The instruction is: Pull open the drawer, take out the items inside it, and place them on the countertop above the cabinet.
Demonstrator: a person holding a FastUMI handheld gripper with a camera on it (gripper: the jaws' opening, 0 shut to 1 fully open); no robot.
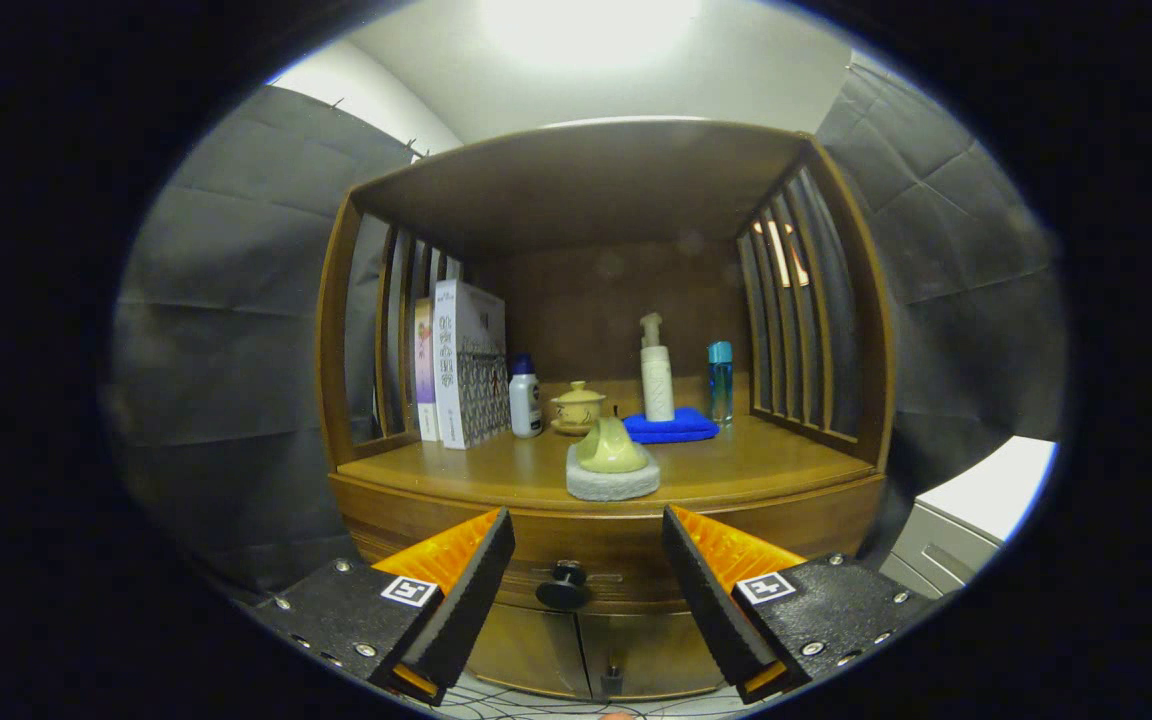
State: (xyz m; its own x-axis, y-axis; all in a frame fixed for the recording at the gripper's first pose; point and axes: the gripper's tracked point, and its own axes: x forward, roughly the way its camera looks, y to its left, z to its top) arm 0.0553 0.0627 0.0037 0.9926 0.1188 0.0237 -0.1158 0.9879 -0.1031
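A wooden cabinet stands ahead, with a closed drawer under its countertop. The drawer's round black knob shows between my two fingers, a little beyond them. My gripper is open, its black pads spread wide with nothing held. On the countertop's front edge sits a yellow-green ceramic piece on a grey round pad. The drawer's contents are hidden.
Farther back on the countertop stand boxed books, a small white bottle with a blue cap, a lidded yellow cup, a pump bottle on a blue cloth, and a blue tube. Slatted sides and a roof enclose the shelf. Lower cabinet doors sit beneath the drawer.
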